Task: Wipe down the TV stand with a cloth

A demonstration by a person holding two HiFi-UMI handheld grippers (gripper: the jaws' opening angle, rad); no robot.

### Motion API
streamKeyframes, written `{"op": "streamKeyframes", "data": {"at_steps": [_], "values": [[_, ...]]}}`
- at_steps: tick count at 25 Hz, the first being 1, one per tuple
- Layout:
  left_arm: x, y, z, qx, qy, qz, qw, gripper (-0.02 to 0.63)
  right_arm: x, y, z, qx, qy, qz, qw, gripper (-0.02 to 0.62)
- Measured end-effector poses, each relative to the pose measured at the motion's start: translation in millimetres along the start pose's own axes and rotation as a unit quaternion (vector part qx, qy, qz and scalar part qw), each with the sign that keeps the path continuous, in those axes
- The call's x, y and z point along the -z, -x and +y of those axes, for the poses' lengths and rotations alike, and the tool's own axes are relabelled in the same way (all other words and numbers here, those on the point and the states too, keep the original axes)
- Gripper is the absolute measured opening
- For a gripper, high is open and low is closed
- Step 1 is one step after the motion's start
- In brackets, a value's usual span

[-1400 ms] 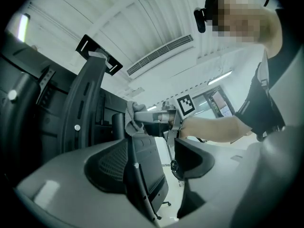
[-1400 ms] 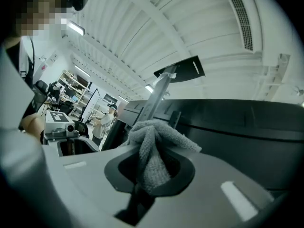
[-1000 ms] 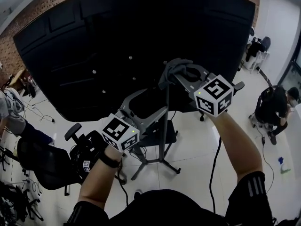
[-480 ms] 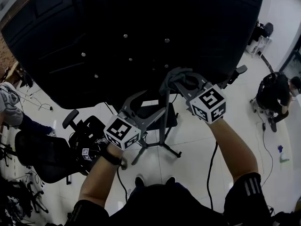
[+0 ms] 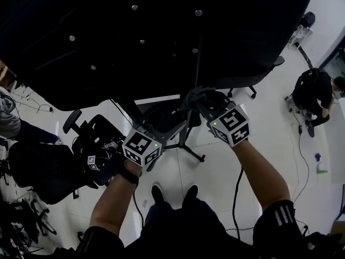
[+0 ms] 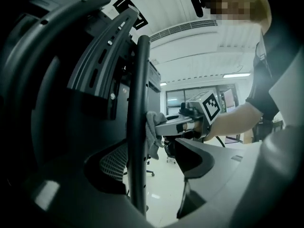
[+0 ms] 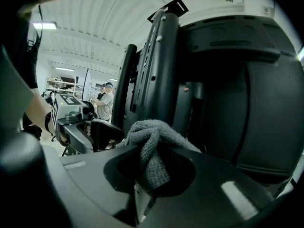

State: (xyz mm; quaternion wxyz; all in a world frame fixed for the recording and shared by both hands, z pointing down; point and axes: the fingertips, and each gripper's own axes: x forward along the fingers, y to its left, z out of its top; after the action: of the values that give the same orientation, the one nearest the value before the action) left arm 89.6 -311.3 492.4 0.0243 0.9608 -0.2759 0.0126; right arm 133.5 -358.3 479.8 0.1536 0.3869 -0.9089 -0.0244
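— What does the head view give you?
— The television's (image 5: 161,36) dark back fills the top, and the stand (image 5: 185,136) below it is murky.
— And the gripper views?
— The left gripper (image 6: 152,158) is spread, with the stand's pole (image 6: 137,127) between its jaws. The right gripper (image 7: 147,175) pinches a bunched grey cloth (image 7: 151,144), which touches that pole.

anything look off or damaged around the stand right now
Nothing stands out. The right hand-held gripper pinches a bunched grey cloth against the TV stand pole, as wiping would need. No spill, break or loose part shows.
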Motion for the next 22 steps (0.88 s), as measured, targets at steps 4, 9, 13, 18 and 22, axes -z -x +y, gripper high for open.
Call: {"op": "streamKeyframes", "data": {"at_steps": [4,9,13,18,22], "values": [[39,-1,8,-0.008,0.005,0.027,0.9996,0.328,33,-10,8,0.006,-0.015,0.016,1.000,0.035],[86,1,14,-0.010,0.029,0.049,0.9983,0.328,78,-23,21,0.009,-0.028,0.045,0.999,0.037],[129,2,21,-0.009,0.049,0.067,0.9965,0.328,123,-40,30,0.005,-0.053,0.072,0.996,0.037],[186,4,20,-0.004,0.065,0.097,0.9931,0.328,189,-62,42,-0.001,-0.074,0.115,0.991,0.038],[233,7,15,-0.001,0.084,0.120,0.9892,0.328,244,-75,55,-0.005,-0.101,0.144,0.984,0.038]]}}
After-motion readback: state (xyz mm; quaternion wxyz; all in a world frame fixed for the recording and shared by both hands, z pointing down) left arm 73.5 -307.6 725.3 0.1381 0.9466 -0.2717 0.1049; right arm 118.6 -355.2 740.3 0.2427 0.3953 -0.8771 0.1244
